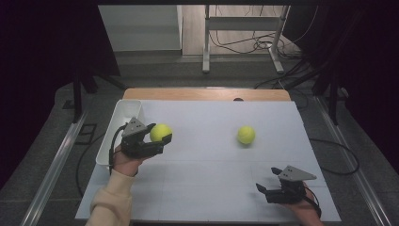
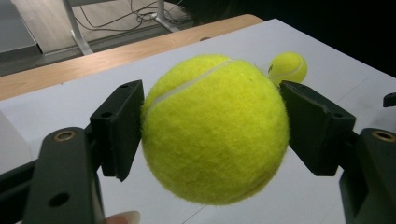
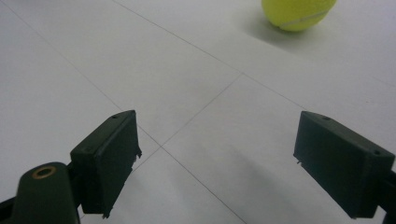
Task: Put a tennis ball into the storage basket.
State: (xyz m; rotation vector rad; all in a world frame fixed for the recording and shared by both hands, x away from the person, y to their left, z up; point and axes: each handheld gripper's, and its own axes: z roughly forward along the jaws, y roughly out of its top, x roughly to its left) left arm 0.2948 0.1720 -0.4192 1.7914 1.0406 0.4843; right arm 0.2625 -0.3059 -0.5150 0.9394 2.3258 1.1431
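My left gripper [image 1: 162, 137] is shut on a yellow tennis ball [image 1: 160, 132], held just above the white table beside the bin. In the left gripper view both black pads press the sides of that ball [image 2: 215, 130]. A second tennis ball [image 1: 246, 135] lies on the table right of centre, also seen as a small ball [image 2: 288, 67] behind the held one and at the top of the right gripper view [image 3: 299, 13]. My right gripper [image 1: 261, 189] rests low at the table's front right, jaws wide apart with nothing between them [image 3: 215, 168].
A white rectangular bin [image 1: 117, 127] stands along the table's left edge, right beside my left hand. A wooden strip [image 1: 207, 94] runs along the far edge. Beyond it are desk legs and cables on the floor.
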